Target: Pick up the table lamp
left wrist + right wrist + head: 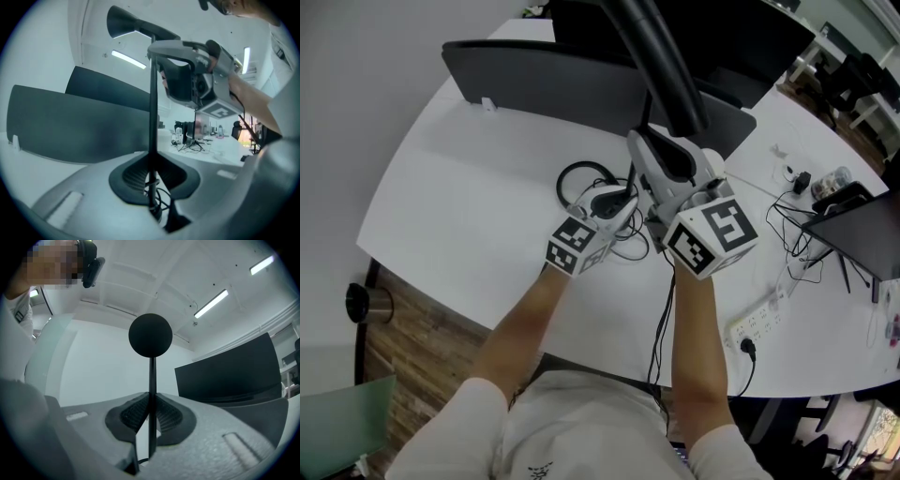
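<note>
The table lamp is black, with a ring base (pixel 586 180) on the white table (pixel 469 206) and a long tube head (pixel 661 66) high above it. Both grippers are shut on its thin upright stem. In the left gripper view the stem (pixel 152 117) runs up between the dark pads of my left gripper (pixel 152 176) to the head (pixel 136 26). The right gripper (pixel 206 79) grips higher up. In the right gripper view the stem (pixel 152 380) is pinched by my right gripper (pixel 151 416), below a black ball (pixel 150 335). From the head view the left gripper (pixel 619 204) and right gripper (pixel 645 155) meet over the base.
Dark partition panels (pixel 553 84) stand along the table's far side. A black cable (pixel 623 246) loops under the grippers. A white power strip (pixel 759 323), a dark screen (pixel 862 234) and small items (pixel 830 183) lie at the right. A bin (pixel 367 302) stands on the floor.
</note>
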A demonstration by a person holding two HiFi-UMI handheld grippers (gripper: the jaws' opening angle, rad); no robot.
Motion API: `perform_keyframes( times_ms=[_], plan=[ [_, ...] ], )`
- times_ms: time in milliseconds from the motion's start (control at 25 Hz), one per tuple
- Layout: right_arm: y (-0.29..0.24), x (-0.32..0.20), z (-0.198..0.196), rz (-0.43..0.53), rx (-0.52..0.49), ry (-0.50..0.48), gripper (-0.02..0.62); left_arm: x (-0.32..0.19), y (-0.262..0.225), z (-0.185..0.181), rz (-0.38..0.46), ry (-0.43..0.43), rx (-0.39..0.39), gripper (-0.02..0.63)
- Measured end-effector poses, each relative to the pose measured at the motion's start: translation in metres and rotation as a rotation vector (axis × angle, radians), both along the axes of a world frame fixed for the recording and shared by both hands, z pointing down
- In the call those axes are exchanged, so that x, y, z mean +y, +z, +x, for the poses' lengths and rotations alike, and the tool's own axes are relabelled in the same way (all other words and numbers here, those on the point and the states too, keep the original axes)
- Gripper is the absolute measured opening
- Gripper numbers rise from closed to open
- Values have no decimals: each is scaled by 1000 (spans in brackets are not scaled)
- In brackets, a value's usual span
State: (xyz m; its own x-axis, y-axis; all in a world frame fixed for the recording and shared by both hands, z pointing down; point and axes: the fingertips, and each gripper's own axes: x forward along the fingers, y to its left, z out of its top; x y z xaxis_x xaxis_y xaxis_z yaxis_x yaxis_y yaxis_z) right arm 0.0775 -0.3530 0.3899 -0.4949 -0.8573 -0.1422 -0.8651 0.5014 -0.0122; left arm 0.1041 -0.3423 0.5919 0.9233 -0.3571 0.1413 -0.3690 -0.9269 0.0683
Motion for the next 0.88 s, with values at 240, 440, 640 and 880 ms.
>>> perform_keyframes(
  times_ms=[240, 440, 640, 880],
  plan=[
    [-4, 0, 3, 4, -14, 3, 34, 3, -4, 1, -2, 5, -7, 48],
    [-9, 3, 5, 10, -13, 1, 34, 3, -9, 3, 8, 6, -17, 48],
    [-18, 7, 3, 15, -9, -1, 34, 4, -17, -1, 18, 6, -27, 48],
    [-35, 13, 4, 21, -7, -7, 34, 10, -34, 2, 20, 7, -29, 48]
  ],
)
